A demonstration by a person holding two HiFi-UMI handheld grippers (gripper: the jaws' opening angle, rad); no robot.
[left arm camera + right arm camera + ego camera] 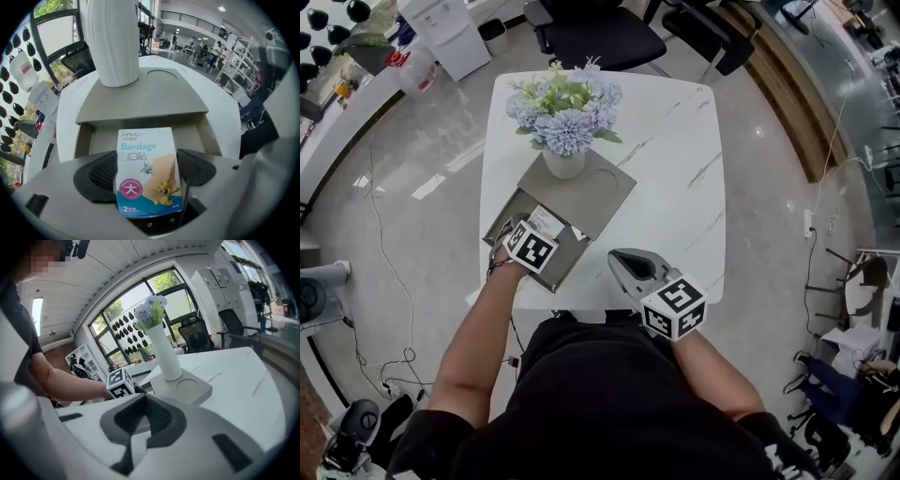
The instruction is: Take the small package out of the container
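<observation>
The small package is a white and blue bandage packet lying flat in the open grey container at the table's near left. In the head view its white end shows just past the marker cube. My left gripper points steeply down into the container, open, with its dark pads standing on either side of the packet. Whether they touch its edges I cannot tell. My right gripper hovers over the table's near edge, shut and holding nothing, with its jaws meeting at the tips.
A white vase of pale blue flowers stands on the grey slab behind the open compartment, close to my left gripper. The white marble table stretches right and back. Office chairs stand beyond its far edge.
</observation>
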